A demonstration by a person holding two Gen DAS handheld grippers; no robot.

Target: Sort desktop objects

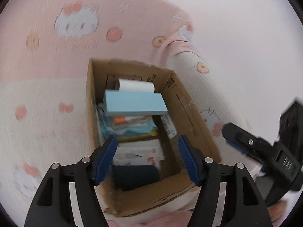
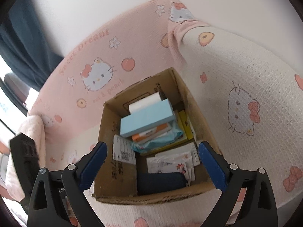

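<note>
Cardboard box (image 2: 151, 193) sits full: blue box (image 2: 146, 119) on top, white roll (image 2: 144, 102) behind. Both grippers' jaws are spread, holding nothing.

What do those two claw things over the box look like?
Both match: the left gripper and right gripper have black plastic arms with cut-out slots, round silver pins at the joints, and flat blue pads lining the fingers. No cables or sleeves show.
</note>
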